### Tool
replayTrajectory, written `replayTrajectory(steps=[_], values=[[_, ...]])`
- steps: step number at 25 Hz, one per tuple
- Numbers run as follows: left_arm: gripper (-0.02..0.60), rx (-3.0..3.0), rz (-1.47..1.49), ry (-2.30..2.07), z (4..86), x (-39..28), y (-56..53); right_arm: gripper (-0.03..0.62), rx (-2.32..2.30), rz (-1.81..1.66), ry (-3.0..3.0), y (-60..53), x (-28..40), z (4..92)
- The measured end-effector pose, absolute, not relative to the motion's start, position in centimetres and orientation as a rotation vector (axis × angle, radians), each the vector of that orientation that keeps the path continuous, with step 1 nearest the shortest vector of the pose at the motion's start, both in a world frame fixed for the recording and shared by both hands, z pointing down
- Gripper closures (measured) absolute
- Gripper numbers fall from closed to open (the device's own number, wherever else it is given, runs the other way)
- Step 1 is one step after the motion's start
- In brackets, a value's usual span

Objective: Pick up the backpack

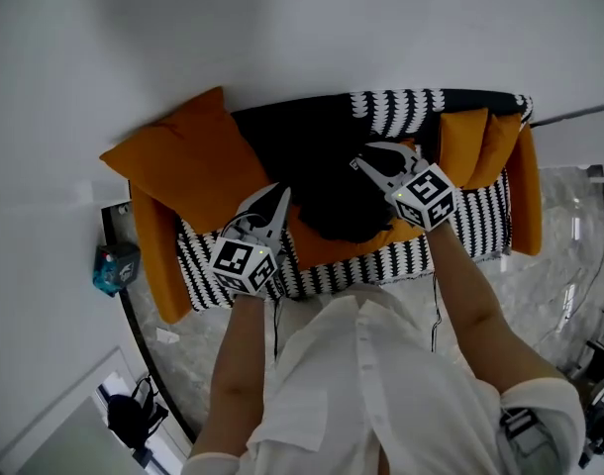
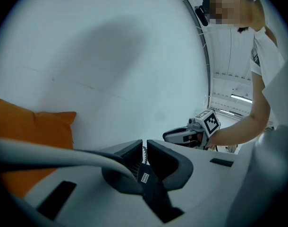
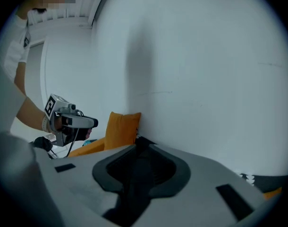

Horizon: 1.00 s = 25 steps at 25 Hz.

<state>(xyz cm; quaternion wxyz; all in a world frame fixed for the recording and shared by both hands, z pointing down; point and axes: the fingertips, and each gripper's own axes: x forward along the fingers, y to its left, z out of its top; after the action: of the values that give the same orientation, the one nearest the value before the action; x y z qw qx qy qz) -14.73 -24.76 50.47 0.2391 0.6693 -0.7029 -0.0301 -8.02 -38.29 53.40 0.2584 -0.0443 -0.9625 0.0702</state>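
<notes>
Backpack [image 1: 332, 201] was a black, slumped heap mid-seat on the sofa [image 1: 381, 265], betw. the big orange cushion [image 1: 188, 161] on one side and smaller orange ones on the other. Judging from that slump: soft cloth w/ no stiff frame, prob. light to middling in weight. It would sag and fold when lifted, and was neither fragile nor slippery. The body cloth looked too loose to pinch well, so the best hold was webbing, i.e. the top handle or a shoulder strap, ideally one hold per side to stop it swinging. Left gripper [image 1: 282, 194] lay at the backpack's left edge, its tips against the black fabric in the head view. In the left gripper view its fingers [image 2: 167, 162] were pressed together on a narrow black strap [image 2: 151, 188] w/ a small label, running from the tips back toward the camera. That view didn't show where the strap joined, but it was prob. the backpack's own. Right gripper [image 1: 381, 156] sat over the backpack's upper right part, w/ its fingers [image 3: 180, 174] spread apart. A dark band ran down the gap betw. them, not pinched, poss. a second strap, though that couldn't be told. So only the left side had a grip and the right was loose. The backpack appeared to rest on the seat, w/ most of its bulk betw. the two grippers and just beyond both sets of tips.
</notes>
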Motion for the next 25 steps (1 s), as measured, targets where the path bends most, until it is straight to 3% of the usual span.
replayTrajectory(steps=[4,19,25], values=[[0.543,1.803,-0.084,-1.913,52.8,-15.2,-26.0,0.494,-0.145,0.185,-2.553,-39.6,-9.3,56.9],[0.377,1.614,0.062,-1.861,64.1,-19.2,-27.8,0.436,-0.177,0.132,-2.436,-43.5,-14.5,65.5],[0.368,1.552,0.101,-1.845,67.6,-20.5,-28.4,0.422,-0.249,0.041,-2.375,-43.8,-18.0,68.1]])
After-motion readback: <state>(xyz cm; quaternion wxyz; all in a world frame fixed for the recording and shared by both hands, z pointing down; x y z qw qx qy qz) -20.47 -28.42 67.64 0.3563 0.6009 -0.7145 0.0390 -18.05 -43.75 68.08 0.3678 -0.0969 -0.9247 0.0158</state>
